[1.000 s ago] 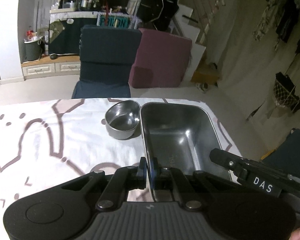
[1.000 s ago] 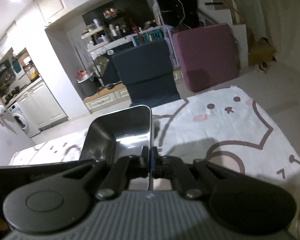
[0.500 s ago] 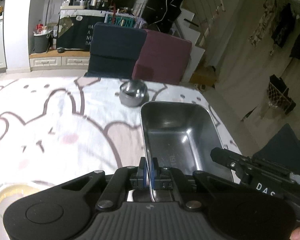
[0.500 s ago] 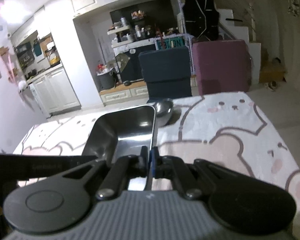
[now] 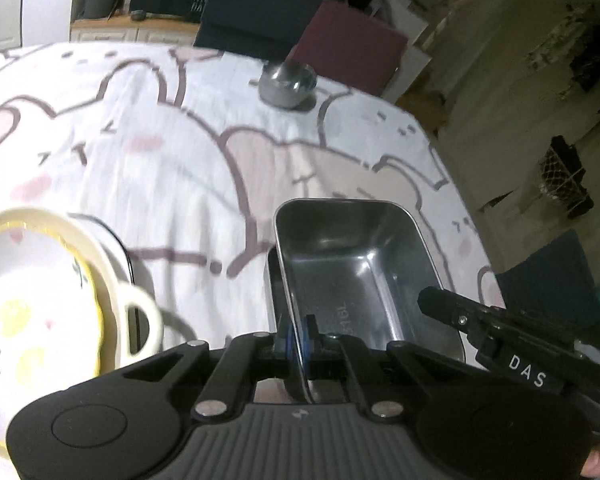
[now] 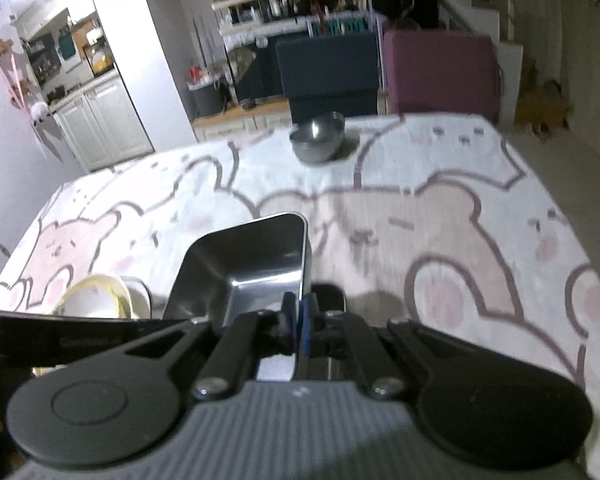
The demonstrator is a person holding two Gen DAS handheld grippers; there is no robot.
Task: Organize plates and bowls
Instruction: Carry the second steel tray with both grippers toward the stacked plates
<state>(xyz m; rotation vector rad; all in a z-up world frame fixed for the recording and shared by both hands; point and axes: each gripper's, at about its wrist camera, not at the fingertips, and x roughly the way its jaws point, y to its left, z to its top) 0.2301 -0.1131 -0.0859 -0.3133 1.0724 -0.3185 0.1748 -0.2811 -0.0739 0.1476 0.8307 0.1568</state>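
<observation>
- Left wrist view: the left gripper [image 5: 298, 334] is seen closed tight on the left rim of a rectangular stainless steel tray [image 5: 356, 264], the thin wall pinched between its blue pads.
- The tray is held low over a table covered by a white bear-print tablecloth [image 5: 160, 168].
- The right gripper [image 5: 440, 300] is seen reaching in at the tray's right rim.
- A cream floral plate [image 5: 28, 308] lies at the left, stacked with a handled cream dish [image 5: 140, 320].
- A small round steel bowl [image 5: 287, 85] stands well apart, near the table's far edge.
- Right wrist view: the right gripper [image 6: 298, 322] is shut on the tray's [image 6: 256, 264] right wall.
- The steel bowl [image 6: 318, 142] is seen far ahead; the plate's [image 6: 96, 284] rim shows at the left.
</observation>
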